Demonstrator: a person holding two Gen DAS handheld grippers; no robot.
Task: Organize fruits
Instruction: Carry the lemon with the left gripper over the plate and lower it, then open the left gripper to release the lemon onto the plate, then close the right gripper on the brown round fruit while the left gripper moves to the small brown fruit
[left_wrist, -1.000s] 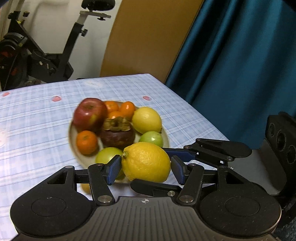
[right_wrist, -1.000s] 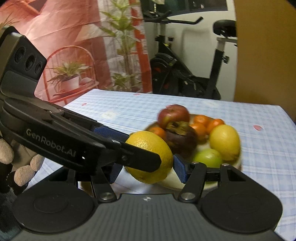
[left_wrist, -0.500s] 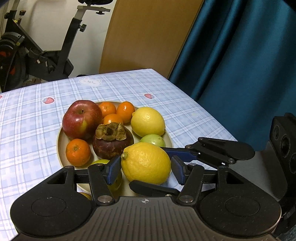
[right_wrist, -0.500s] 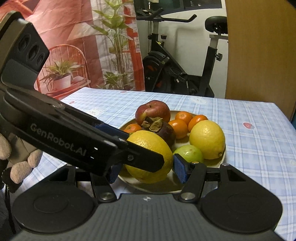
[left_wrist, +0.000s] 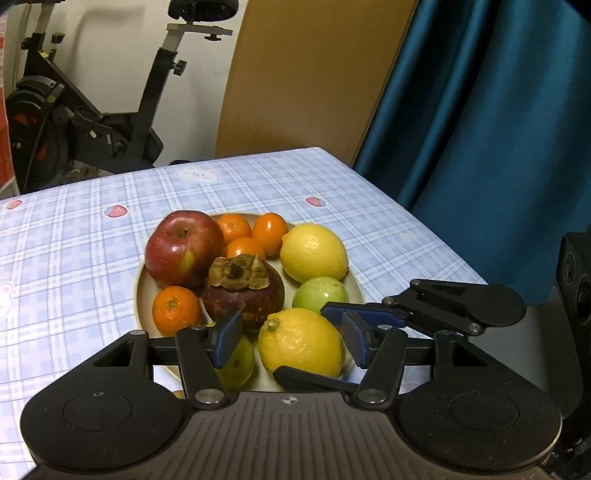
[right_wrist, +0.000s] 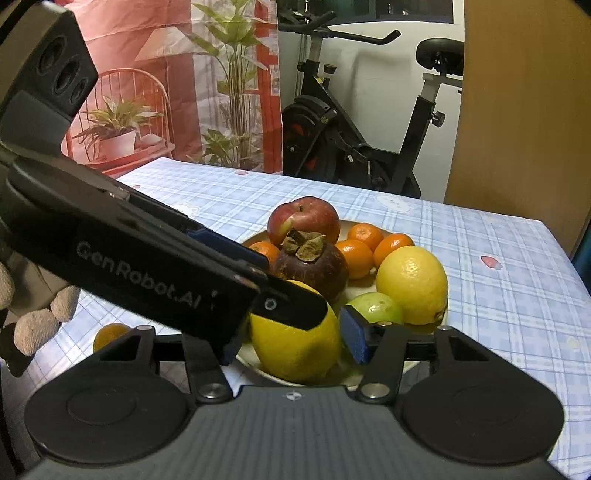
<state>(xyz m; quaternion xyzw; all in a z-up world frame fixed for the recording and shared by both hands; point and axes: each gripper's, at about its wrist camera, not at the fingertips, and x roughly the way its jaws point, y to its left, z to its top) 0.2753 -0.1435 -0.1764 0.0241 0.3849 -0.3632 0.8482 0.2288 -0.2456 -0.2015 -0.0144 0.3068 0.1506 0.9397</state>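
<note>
A beige plate (left_wrist: 138, 295) on the checked tablecloth holds a red apple (left_wrist: 181, 247), a mangosteen (left_wrist: 243, 291), a lemon (left_wrist: 314, 253), green fruits (left_wrist: 321, 295) and several tangerines. A second lemon (left_wrist: 301, 347) sits at the plate's near rim. My left gripper (left_wrist: 290, 343) is open around it, with a gap at the left pad. My right gripper (right_wrist: 291, 343) comes in from the right. Its jaws are closing and its fingers (left_wrist: 369, 317) touch this lemon (right_wrist: 295, 347) front and back. The left gripper's finger (right_wrist: 288, 306) hides the lemon's top.
A loose tangerine (right_wrist: 107, 334) lies on the cloth left of the plate (right_wrist: 251, 242), near a gloved hand (right_wrist: 33, 325). The table's right edge (left_wrist: 424, 236) runs along a teal curtain (left_wrist: 480, 129). An exercise bike (left_wrist: 92, 122) stands behind the table.
The lemon has shifted right between my left pads, which opens a gap at the left pad. The right gripper's jaws have narrowed on it. Both views have tilted a little.
</note>
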